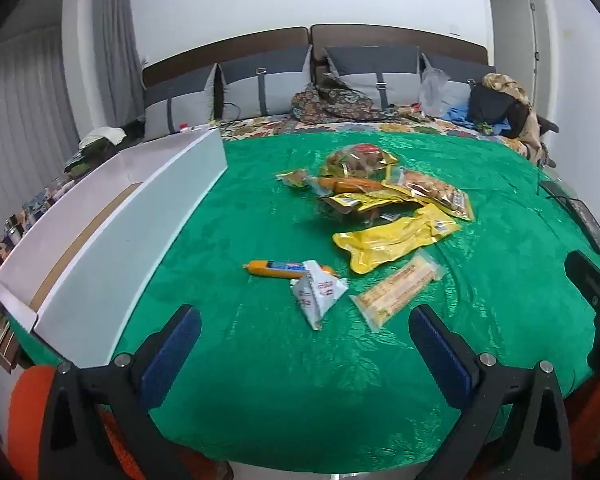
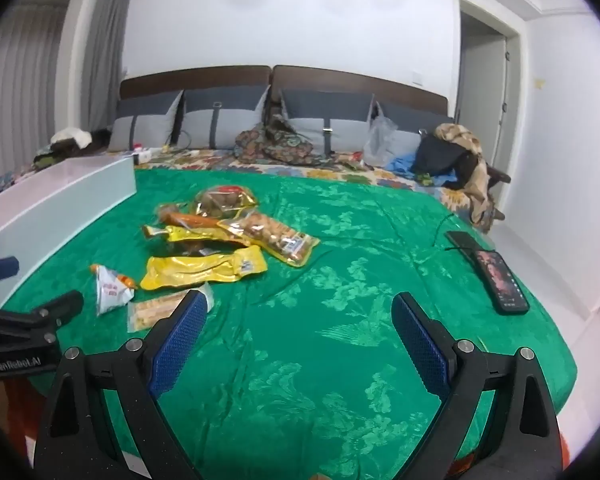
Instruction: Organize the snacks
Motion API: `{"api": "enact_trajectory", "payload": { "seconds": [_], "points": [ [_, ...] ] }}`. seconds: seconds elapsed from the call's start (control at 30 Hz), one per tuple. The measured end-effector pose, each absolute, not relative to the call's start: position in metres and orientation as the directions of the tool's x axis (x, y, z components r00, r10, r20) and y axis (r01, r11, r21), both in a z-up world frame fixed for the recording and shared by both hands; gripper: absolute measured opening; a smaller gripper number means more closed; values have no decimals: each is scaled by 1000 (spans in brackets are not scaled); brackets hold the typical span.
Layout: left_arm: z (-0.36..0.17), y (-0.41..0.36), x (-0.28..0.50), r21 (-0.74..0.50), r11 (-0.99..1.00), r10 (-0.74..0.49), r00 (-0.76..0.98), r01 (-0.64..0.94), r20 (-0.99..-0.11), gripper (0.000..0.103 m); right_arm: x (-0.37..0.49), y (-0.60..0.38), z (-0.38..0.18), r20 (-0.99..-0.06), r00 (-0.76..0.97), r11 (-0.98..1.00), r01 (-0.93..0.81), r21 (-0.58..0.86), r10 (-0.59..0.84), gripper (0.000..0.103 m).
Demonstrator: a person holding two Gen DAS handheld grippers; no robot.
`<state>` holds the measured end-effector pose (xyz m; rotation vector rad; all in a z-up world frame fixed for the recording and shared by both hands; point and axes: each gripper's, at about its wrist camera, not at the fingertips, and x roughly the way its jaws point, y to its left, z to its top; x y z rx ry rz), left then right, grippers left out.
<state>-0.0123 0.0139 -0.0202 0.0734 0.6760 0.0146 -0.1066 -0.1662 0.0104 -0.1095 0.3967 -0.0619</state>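
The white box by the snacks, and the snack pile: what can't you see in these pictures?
- White box: left wrist view shows only a strip of its floor; the near wall hides the rest.
- Snack pile: overlapping packets hide the lower ones.
- Triangular packet: print too small to read.
- Clear biscuit packet: right wrist view, partly behind a finger.

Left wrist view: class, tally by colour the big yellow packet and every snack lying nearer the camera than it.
Yellow packet: 1
Orange sausage stick: 1
White triangular packet: 1
Clear biscuit packet: 1
Total: 4
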Motion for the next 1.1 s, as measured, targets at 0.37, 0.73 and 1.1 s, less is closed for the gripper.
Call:
{"api": "enact_trajectory", "payload": {
  "seconds": [0.37,0.73,1.1],
  "points": [
    [-24,16,-10,102,994,86,778,-28,-622,103,-84,-162,1,-361,930,989,17,-144,-69,96],
    [-20,21,-8,118,992,111,783,-48,-612,103,-82,-165,-1,-374,925,990,8,-140,-61,96],
    [-24,22,-7,119,991,117,778,-55,-618,103,-81,-162,-3,-378,924,989,-6,-150,-52,96]
  ]
}}
